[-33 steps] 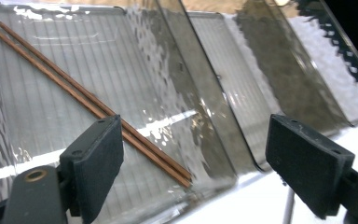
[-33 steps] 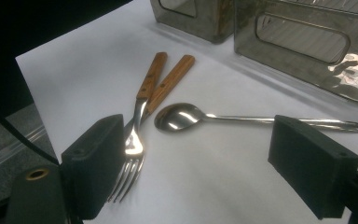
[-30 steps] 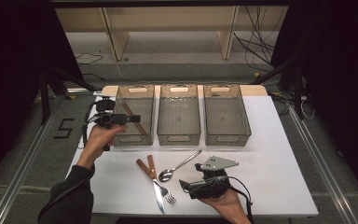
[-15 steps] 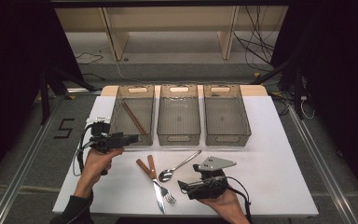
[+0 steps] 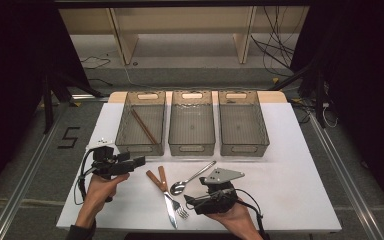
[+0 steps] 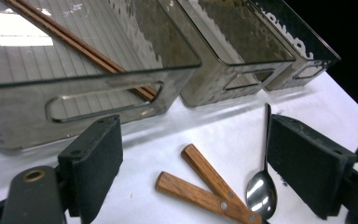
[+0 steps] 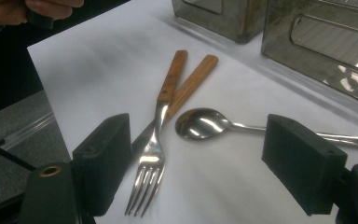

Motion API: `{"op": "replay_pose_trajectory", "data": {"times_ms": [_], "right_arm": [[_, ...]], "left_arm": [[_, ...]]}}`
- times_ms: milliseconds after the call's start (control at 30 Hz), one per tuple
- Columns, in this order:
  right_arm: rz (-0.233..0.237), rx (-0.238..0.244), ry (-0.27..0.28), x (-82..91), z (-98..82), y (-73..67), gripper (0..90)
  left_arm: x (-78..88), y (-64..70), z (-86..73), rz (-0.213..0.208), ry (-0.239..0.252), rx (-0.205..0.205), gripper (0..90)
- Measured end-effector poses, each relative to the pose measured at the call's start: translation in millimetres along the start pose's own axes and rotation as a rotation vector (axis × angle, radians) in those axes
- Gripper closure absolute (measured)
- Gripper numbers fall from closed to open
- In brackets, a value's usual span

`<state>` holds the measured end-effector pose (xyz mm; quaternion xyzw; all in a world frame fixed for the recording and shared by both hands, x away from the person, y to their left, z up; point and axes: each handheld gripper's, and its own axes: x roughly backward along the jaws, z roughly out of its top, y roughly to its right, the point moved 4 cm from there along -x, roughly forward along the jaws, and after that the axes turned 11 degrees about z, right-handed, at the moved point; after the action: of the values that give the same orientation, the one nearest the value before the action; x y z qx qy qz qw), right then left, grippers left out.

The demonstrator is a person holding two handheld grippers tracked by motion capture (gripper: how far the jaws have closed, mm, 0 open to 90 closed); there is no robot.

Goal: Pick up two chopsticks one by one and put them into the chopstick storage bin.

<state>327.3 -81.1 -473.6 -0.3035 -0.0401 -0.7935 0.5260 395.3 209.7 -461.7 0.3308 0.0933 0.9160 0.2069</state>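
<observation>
Overhead light is brightening the white table while darkness is swallowing the high view's edges at nine and three o'clock. Glare is streaking the spoon bowl and the bins. The near jaws are blurring softly at six o'clock.

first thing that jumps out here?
Three smoky bins in a row at the table's far side, chopsticks lying in the leftmost. In front, a fork, knife and spoon lie crossed between the open left gripper and open right gripper.
</observation>
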Motion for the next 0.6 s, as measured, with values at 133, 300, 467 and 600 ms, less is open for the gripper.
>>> {"op": "replay_pose_trajectory", "data": {"times_ms": [133, 300, 467, 600], "right_arm": [[0.007, 0.001, -0.009, -5.7, 3.1, -1.0, 25.8], [0.017, 0.014, -0.03, -13.5, 7.3, -3.3, 27.5], [0.027, 0.028, -0.047, -23.4, 11.9, -6.5, 30.2], [0.036, 0.025, -0.063, -30.9, 14.5, -7.9, 32.5]], "left_arm": [[0.0, 2.5, -6.9, -0.011, 0.014, -0.007, 18.5], [-1.0, 3.7, -16.4, -0.005, 0.017, -0.008, 18.3], [0.0, 5.1, -24.4, -0.008, 0.037, -0.017, 18.3], [3.2, 5.3, -28.6, -0.013, 0.063, -0.021, 18.4]]}}
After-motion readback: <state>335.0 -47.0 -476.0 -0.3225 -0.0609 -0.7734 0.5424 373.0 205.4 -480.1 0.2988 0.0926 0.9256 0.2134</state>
